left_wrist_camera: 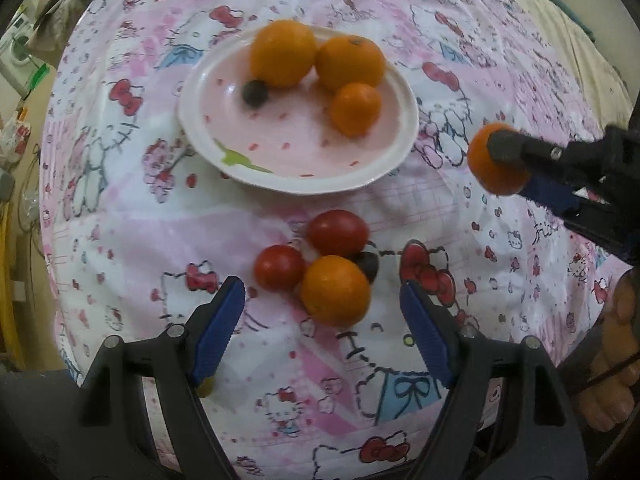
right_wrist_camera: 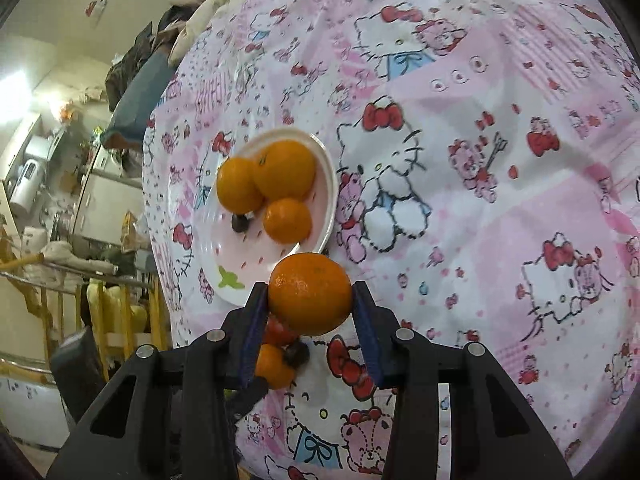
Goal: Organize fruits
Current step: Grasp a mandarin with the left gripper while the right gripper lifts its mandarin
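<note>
A pink-and-white plate (left_wrist_camera: 384,160) (right_wrist_camera: 212,264) on the patterned cloth holds three oranges (left_wrist_camera: 284,52) (right_wrist_camera: 284,170) and a small dark fruit (left_wrist_camera: 255,94) (right_wrist_camera: 239,223). My right gripper (right_wrist_camera: 310,300) is shut on another orange (right_wrist_camera: 310,294) (left_wrist_camera: 496,168), held in the air just off the plate's rim. My left gripper (left_wrist_camera: 322,312) stands open above a loose orange (left_wrist_camera: 335,290) (right_wrist_camera: 274,366). Two red tomatoes (left_wrist_camera: 338,232) (left_wrist_camera: 279,267) and a dark fruit (left_wrist_camera: 367,266) lie against that orange. Nothing touches the left fingers (left_wrist_camera: 218,324).
The cartoon-print pink cloth (right_wrist_camera: 480,208) covers the whole surface. A hand (left_wrist_camera: 616,364) shows at the right edge of the left wrist view. Cluttered furniture, a rack and piled clothes (right_wrist_camera: 80,240) lie beyond the cloth's left edge in the right wrist view.
</note>
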`<state>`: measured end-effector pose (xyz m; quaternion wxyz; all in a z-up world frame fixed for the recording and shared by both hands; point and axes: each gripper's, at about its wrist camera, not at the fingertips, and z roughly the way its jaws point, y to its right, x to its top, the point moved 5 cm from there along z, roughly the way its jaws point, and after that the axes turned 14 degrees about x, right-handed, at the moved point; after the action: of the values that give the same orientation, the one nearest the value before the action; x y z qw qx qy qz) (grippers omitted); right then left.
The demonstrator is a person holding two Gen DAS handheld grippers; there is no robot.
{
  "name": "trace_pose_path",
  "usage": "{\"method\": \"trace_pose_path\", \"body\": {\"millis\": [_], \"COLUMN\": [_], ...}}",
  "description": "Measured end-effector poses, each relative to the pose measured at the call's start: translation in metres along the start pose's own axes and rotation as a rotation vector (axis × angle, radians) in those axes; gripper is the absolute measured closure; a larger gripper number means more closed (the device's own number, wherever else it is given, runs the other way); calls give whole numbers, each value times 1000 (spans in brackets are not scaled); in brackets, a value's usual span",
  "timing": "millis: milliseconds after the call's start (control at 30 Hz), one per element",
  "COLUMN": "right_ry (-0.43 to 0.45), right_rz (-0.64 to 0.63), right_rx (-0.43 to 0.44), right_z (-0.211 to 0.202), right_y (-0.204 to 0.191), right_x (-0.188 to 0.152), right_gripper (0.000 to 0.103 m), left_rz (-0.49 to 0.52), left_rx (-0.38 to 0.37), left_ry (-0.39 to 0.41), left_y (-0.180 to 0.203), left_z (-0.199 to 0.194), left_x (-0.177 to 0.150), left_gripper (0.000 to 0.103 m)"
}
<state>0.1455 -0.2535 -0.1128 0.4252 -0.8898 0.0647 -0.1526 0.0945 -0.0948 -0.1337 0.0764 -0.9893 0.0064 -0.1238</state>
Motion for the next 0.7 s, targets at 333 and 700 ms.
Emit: {"method": "trace_pose_path", "body": {"millis": [333, 700], "right_ry": [15, 7], "right_rz": [2, -12], "right_rx": [20, 6], "right_z": [-4, -1], "right_y": [-2, -4], "right_x": [6, 4], "right_gripper": [59, 59], "left_rz": [67, 119], "left_rx": [136, 106], "left_ry": [21, 37], "left_y": [19, 27], "left_z": [15, 12], "left_x": [6, 5], "left_gripper": [45, 71]}}
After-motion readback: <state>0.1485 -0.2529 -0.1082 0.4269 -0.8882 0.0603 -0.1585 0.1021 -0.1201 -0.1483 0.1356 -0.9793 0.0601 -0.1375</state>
